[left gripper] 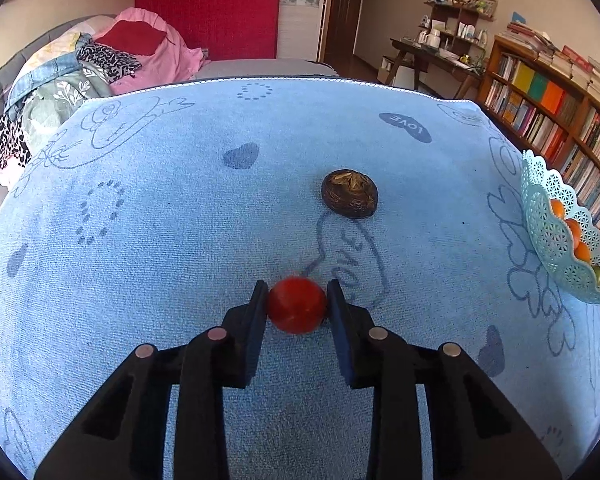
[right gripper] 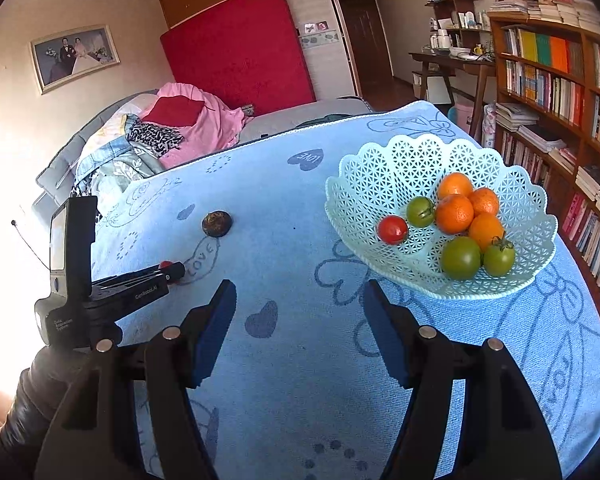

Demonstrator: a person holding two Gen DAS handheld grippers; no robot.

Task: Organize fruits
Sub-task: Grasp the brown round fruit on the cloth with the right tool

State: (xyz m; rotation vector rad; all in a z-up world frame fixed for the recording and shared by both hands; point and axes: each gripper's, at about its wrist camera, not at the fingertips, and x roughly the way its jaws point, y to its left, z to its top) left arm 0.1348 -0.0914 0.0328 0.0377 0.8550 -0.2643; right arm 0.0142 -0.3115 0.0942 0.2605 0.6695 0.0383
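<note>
My left gripper [left gripper: 297,294] is shut on a small red tomato [left gripper: 297,305] that rests on the blue towel [left gripper: 180,200]; both pads press its sides. From the right wrist view the left gripper [right gripper: 171,270] sits at the left with the red tomato [right gripper: 165,265] barely showing at its tips. A dark brown wrinkled fruit [left gripper: 350,193] lies beyond it, seen too as the brown fruit [right gripper: 217,223]. My right gripper [right gripper: 300,300] stands open over the towel with nothing between its fingers, short of the pale lattice basket [right gripper: 384,168] holding oranges, green tomatoes and one red tomato.
The lattice basket [left gripper: 548,216] sits at the towel's right edge in the left wrist view. A bookshelf [right gripper: 560,92] stands close on the right. A bed with piled clothes [right gripper: 172,132] lies behind the table. A dark sleeve [right gripper: 32,400] shows at lower left.
</note>
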